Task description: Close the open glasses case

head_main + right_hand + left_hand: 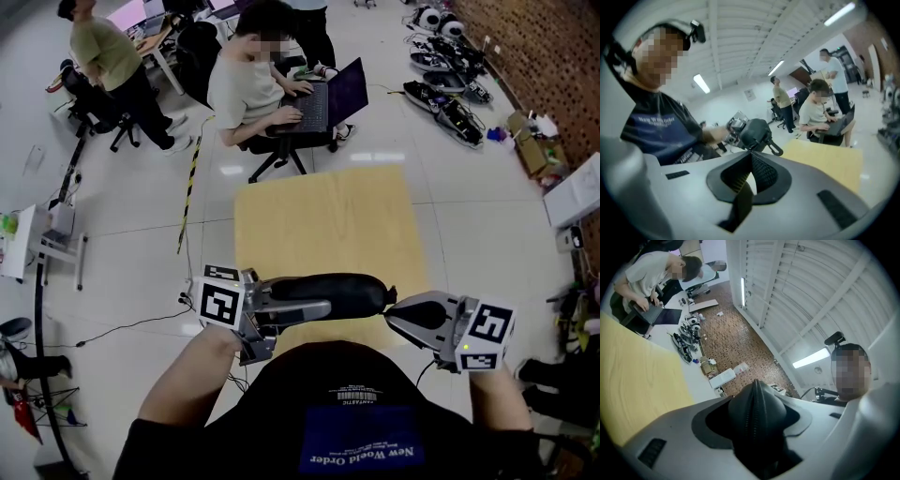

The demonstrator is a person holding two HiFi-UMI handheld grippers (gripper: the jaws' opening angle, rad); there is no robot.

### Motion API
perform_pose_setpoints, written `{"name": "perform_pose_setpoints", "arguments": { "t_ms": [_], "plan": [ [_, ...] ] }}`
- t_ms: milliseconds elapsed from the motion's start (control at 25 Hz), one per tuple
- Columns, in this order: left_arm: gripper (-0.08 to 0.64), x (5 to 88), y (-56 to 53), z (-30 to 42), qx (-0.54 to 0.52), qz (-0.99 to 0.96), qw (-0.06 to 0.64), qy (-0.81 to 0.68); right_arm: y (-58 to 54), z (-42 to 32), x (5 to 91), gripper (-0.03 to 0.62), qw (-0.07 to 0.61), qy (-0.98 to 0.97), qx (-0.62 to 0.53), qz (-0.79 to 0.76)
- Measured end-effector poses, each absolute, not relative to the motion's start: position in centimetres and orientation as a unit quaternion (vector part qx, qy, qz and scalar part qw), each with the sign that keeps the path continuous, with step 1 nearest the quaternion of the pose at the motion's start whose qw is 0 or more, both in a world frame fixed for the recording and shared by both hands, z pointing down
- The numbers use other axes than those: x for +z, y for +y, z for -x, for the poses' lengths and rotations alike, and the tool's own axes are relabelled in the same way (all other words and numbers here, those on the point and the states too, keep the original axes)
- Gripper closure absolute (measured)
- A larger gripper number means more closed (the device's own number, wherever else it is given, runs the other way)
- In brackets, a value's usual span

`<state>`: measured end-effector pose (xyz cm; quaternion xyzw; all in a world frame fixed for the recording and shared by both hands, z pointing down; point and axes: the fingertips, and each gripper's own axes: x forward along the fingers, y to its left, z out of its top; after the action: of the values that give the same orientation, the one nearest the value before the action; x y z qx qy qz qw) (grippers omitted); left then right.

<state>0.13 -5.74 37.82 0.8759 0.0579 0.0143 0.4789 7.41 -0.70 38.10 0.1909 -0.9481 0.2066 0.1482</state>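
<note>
Over the near edge of the wooden table [328, 225], the left gripper [323, 306] clamped the black zippered glasses case [349, 289], held level; the right gripper [394, 315] sat with jaws pressed together at the case's end. Beyond the table, a seated person [251, 86] typed on a laptop [330, 97]

Pale glossy floor [122, 216], wooden table [328, 225], brick wall [553, 47].

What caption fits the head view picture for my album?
Left gripper grips the black glasses case; the shut right gripper sits at its far end.
</note>
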Motion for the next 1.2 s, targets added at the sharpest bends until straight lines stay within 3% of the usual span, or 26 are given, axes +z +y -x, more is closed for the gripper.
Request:
{"name": "perform_pose_setpoints", "arguments": {
  "t_ms": [120, 360, 440, 760, 840, 960, 1200],
  "plan": [
    [0.298, 38.7, -5.1, -0.2, 0.035, -0.871, 0.485, 0.067, -0.1, -7.5, 38.9, 0.604, 0.263, -0.939, 0.106, -0.197],
    [0.298, 39.6, -3.8, -0.5, 0.047, -0.853, 0.512, 0.095, 0.2, -7.9, 38.5, 0.604, 0.36, -0.909, -0.002, -0.211],
    [0.298, 39.3, -3.7, -0.5, 0.037, -0.848, 0.52, 0.1, 0.2, -7.7, 38.0, 0.604, 0.336, -0.918, -0.005, -0.213],
    [0.295, 33.7, -9.9, 0.2, -0.242, -0.783, 0.571, 0.039, -5.0, -8.1, 32.1, 0.606, 0.014, -0.928, 0.148, -0.341],
    [0.295, 33.7, -12.2, 1.1, -0.304, -0.754, 0.581, -0.018, -5.3, -7.1, 32.9, 0.606, 0.006, -0.923, 0.145, -0.356],
    [0.295, 33.6, -15.0, 2.9, -0.371, -0.723, 0.574, -0.1, -4.2, -3.2, 35.1, 0.606, 0.059, -0.935, 0.114, -0.331],
    [0.293, 31.7, -15.6, 2.6, -0.401, -0.726, 0.547, -0.111, -4.1, 0.0, 35.5, 0.606, 0.082, -0.943, 0.073, -0.314]
  ]
}}
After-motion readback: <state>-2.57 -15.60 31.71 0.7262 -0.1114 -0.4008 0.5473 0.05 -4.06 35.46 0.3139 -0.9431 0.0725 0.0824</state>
